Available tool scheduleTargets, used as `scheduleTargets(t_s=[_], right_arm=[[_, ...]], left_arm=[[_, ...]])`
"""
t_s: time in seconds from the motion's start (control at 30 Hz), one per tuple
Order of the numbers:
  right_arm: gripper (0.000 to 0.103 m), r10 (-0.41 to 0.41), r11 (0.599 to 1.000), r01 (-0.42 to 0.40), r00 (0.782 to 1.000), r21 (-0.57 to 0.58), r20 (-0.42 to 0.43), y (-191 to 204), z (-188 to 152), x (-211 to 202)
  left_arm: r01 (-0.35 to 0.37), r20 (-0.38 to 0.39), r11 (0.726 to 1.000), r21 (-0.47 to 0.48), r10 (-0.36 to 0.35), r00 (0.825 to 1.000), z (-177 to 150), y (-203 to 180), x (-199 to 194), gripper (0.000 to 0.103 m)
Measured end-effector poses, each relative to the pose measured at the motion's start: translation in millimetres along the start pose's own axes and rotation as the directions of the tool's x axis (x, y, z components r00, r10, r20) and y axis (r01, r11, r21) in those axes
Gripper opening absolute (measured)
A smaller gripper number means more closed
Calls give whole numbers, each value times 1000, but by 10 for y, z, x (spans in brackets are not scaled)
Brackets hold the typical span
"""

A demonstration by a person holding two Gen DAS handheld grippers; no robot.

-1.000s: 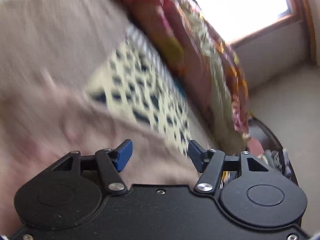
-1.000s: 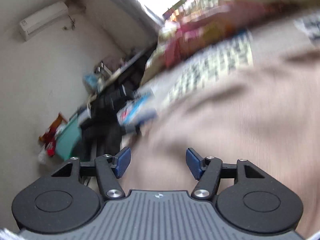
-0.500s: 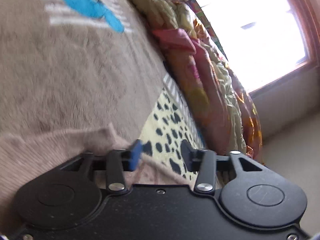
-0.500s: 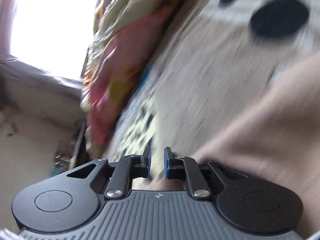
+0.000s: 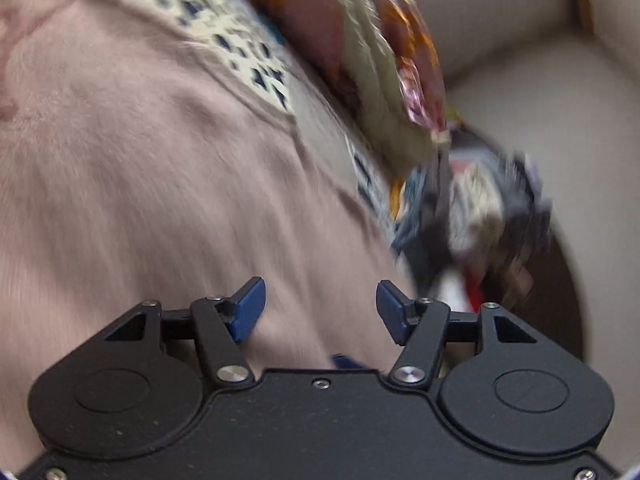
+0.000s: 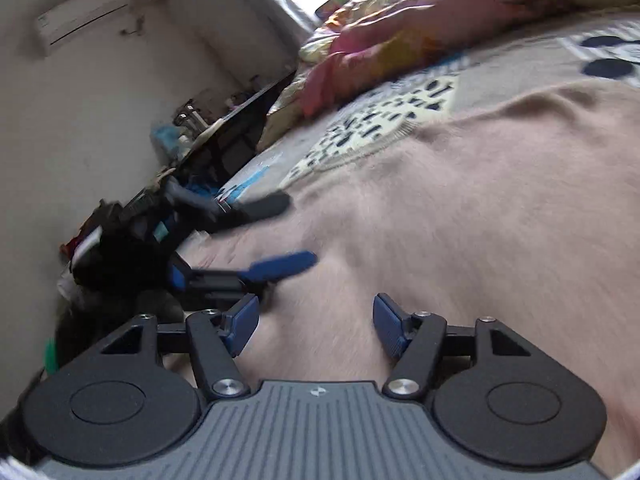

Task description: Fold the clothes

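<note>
The left gripper [image 5: 320, 304] stood with its blue fingers [image 5: 250, 300] spread and nothing between them; its jaws had just opened a little further. The pink garment [image 5: 152, 168] lay flat under and ahead of the fingers, filling the view to their left. Beyond it, past the fingertips, a spotted sheet [image 5: 240, 48] showed, with a floral quilt [image 5: 372, 60] to its right.

The right gripper [image 6: 316, 326] had just opened its jaws from a near-closed pinch; its fingers [image 6: 386, 330] were spread, empty, over the garment [image 6: 460, 220]. Ahead and left of those fingers the left gripper [image 6: 276, 236] reached in, blurred, over the garment's edge. Farther off lay the sheet [image 6: 372, 124] and the quilt [image 6: 400, 36].
</note>
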State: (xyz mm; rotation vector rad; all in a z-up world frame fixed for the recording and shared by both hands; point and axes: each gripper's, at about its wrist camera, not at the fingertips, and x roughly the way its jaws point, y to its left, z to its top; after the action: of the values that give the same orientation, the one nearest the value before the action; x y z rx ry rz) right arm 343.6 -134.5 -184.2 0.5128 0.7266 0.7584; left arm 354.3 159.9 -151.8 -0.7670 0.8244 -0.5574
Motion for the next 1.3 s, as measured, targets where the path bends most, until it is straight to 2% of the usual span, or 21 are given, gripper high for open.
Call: scheduleTargets(t_s=[0.07,0.2,0.3,0.37,0.53,0.63,0.67,0.73,0.77,0.8,0.87,0.9,0.93,0.97,1.0,1.03,1.07,1.13,1.2,1.27,1.3], right_arm=[[70,-10,1000,10,1000,-5,-3,110,-62,-213],[73,-7,999,4,997,-41,-75,396,-230,-480],[74,11,1000,-7,989,30,-144,463,-550,-606],[74,26,998,-18,993,63,-117,476,-810,-822],[73,-15,1000,16,999,20,-48,606,-1251,-1406],[70,-22,996,23,1000,84,-14,522,-1380,-1645],[69,-38,995,38,999,89,0,518,-1384,-1717],[70,-68,997,65,996,53,57,557,-1368,-1855],[70,-82,997,82,992,8,95,606,-1350,-1889],[70,-89,994,95,988,-45,123,649,-1313,-1875],[69,-86,984,109,983,-139,165,713,-1261,-1767],[68,-103,976,131,981,-171,166,710,-1246,-1666],[65,-176,965,198,976,-174,132,667,-1239,-1539],[57,-268,950,279,959,-142,91,573,-1247,-1438],[40,-295,949,303,950,-87,99,475,-1276,-1473],[40,-282,956,290,951,-47,131,439,-1292,-1588],[40,-282,955,292,948,-55,148,468,-1306,-1699],[46,-319,926,348,928,-145,193,597,-1370,-1862],[46,-335,911,375,915,-170,222,633,-1394,-1926],[46,-381,875,431,894,-219,236,675,-1411,-1911],[46,-398,861,443,893,-250,211,681,-1431,-1848]], left_arm=[[2,2,1000,-20,-2,1000,-108,-83,-67,63],[-24,15,999,-37,24,1000,-425,-136,-268,64],[-58,38,998,-25,58,998,-757,-119,-511,64],[-85,77,996,-19,86,993,-936,-160,-741,64],[-123,169,987,-103,139,976,-1348,-25,-1369,64],[-228,217,964,-138,254,943,-1584,65,-1750,63],[-229,256,961,-154,263,930,-1672,94,-1883,63],[-230,360,958,-170,278,891,-1777,68,-2121,64],[-260,406,956,-138,294,865,-1791,13,-2192,64],[-282,430,954,-100,296,853,-1788,-22,-2215,64],[-302,409,948,-99,315,856,-1774,40,-2150,64],[-350,397,930,-111,364,842,-1778,64,-2133,56],[-397,385,910,-123,412,826,-1782,88,-2116,33],[-443,373,887,-133,459,806,-1786,112,-2099,31],[-474,378,870,-133,487,787,-1793,101,-2104,35],[-478,421,871,-110,476,772,-1809,15,-2153,49],[-480,457,874,-81,460,761,-1826,-67,-2189,52],[-460,471,887,-31,419,776,-1857,-164,-2153,52],[-432,451,902,13,380,807,-1873,-239,-2043,52],[-463,421,884,62,398,815,-1890,-319,-1863,52],[-488,395,869,79,422,816,-1892,-318,-1772,53]])
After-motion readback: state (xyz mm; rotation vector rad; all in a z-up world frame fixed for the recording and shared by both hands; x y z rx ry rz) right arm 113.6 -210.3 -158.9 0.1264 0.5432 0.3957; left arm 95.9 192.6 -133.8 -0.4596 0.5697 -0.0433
